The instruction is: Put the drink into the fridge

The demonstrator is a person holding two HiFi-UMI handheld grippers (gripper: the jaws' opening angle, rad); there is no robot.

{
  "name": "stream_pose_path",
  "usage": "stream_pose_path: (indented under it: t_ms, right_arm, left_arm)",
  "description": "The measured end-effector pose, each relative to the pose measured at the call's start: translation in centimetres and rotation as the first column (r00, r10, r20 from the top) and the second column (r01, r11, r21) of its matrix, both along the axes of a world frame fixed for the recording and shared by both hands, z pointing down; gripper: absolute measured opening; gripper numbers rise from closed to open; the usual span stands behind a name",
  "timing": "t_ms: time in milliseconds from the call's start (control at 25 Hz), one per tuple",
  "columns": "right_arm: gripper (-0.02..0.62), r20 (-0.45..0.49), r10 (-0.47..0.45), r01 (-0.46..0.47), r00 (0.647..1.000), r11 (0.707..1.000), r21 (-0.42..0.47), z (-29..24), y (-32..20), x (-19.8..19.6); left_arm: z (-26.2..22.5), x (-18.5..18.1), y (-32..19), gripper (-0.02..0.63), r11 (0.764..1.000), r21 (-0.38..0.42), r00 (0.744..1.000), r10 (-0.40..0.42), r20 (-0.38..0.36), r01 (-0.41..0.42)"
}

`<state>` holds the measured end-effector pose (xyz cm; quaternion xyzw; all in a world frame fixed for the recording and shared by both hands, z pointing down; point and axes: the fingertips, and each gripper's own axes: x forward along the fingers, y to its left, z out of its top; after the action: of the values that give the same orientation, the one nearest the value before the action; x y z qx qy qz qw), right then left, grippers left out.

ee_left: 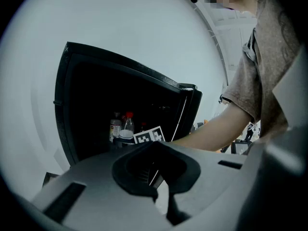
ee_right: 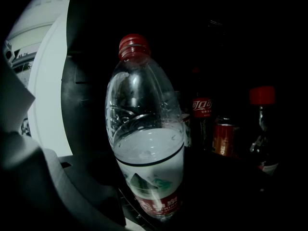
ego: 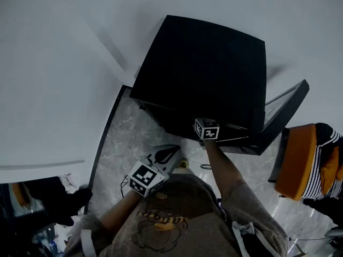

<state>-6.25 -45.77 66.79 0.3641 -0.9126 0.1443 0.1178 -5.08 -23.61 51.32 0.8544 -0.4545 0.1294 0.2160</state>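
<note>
A clear water bottle (ee_right: 147, 143) with a red cap and red label, about half full, stands upright in my right gripper (ee_right: 149, 203), which is shut on its lower body. The bottle is inside the dark interior of the black fridge (ego: 209, 79). In the head view only the right gripper's marker cube (ego: 206, 128) shows at the fridge opening, and the jaws are hidden. My left gripper (ego: 161, 158) hangs back near the person's body, shut and holding nothing. In the left gripper view it (ee_left: 161, 177) points at the fridge (ee_left: 86, 105).
The fridge door (ego: 284, 116) stands open to the right. Inside are a cola bottle (ee_right: 202, 114), a red can (ee_right: 224, 136) and another red-capped bottle (ee_right: 262, 124). An orange seat (ego: 300, 159) with striped cloth (ego: 329, 154) stands right of the door. The floor is grey marble tile (ego: 128, 138).
</note>
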Motion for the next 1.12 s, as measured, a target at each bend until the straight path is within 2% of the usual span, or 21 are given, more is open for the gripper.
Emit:
stream_pose_path:
  t_ms: [240, 1120]
  right_arm:
    - [0.341, 0.002, 0.025, -0.025, 1.0, 1.0, -0.001, -0.17, -0.94, -0.12]
    - [0.344, -0.001, 0.007, -0.007, 1.0, 1.0, -0.028, -0.62, -0.17, 0.41]
  left_arm:
    - [0.07, -0.08, 0.1, 0.006, 1.0, -0.006, 1.0, 0.002, -0.001, -0.002]
    - [0.23, 0.26, 0.83, 0.006, 1.0, -0.016, 1.0, -0.008, -0.022, 0.008]
